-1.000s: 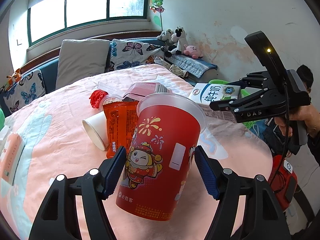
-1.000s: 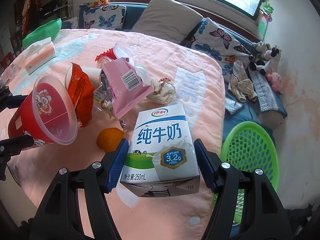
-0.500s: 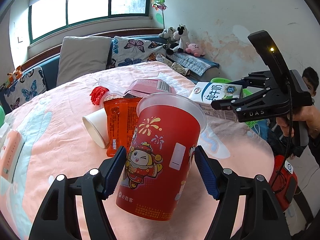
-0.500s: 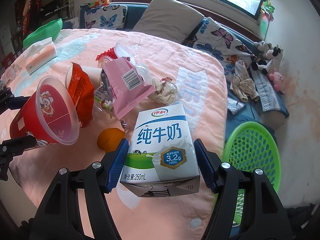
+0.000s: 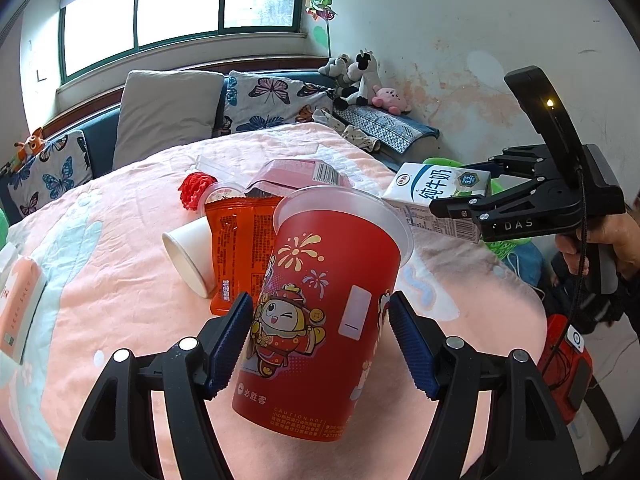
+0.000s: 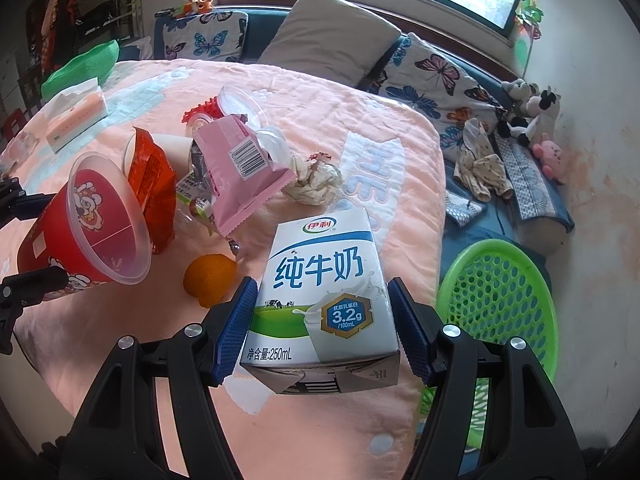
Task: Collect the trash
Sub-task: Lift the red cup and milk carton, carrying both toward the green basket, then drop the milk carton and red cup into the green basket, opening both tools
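Status: early. The left claw (image 5: 320, 344) is clamped on the red cup (image 5: 324, 312); the right claw (image 6: 322, 328) is clamped on the milk carton (image 6: 324, 284). Both are held above the bench (image 6: 360, 420). The green basket (image 6: 500, 300), right of the bench, shows no trash. Wrappers (image 6: 240, 172), crumpled paper (image 6: 316, 180) and an orange (image 6: 210, 278) remain.

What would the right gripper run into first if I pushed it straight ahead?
Holding the milk carton, the right gripper would probably meet the crumpled paper wad on the pink blanket; depth is uncertain.
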`<move>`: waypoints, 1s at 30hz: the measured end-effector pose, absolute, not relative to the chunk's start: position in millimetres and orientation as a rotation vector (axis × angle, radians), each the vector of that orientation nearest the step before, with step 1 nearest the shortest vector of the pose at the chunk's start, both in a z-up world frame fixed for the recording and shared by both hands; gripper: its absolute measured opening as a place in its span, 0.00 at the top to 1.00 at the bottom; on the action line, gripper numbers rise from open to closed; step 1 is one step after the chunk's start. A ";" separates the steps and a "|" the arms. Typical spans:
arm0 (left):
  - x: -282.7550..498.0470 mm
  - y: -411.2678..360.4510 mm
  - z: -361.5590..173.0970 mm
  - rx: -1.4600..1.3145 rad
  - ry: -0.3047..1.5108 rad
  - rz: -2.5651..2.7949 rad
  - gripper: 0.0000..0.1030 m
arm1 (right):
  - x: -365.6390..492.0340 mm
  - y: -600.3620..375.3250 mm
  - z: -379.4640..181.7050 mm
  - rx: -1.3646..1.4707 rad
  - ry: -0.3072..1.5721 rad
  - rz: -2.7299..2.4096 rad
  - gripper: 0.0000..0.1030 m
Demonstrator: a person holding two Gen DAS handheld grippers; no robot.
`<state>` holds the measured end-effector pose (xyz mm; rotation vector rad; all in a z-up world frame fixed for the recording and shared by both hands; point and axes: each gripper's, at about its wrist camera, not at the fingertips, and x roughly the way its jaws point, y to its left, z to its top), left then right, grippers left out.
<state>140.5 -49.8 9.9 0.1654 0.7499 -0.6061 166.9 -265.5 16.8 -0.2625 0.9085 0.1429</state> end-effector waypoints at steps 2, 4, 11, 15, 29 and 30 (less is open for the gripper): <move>141.5 -50.5 9.9 0.162 0.750 -0.608 0.35 | 166.7 -267.8 17.0 -0.261 0.908 0.138 0.35; 142.5 -51.5 9.7 0.159 0.751 -0.606 0.35 | 166.1 -271.0 17.0 -0.257 0.907 0.131 0.35; 148.9 -57.1 13.7 0.132 0.753 -0.608 0.35 | 163.2 -282.7 17.3 -0.246 0.910 0.112 0.35; 152.7 -63.0 19.2 0.123 0.744 -0.614 0.35 | 162.1 -289.8 19.5 -0.241 0.907 0.097 0.35; 173.1 -94.2 30.4 0.093 0.744 -0.642 0.35 | 155.6 -343.0 26.5 -0.199 0.893 0.001 0.35; 174.4 -96.7 30.9 0.091 0.746 -0.645 0.35 | 155.9 -346.4 26.1 -0.198 0.893 -0.007 0.35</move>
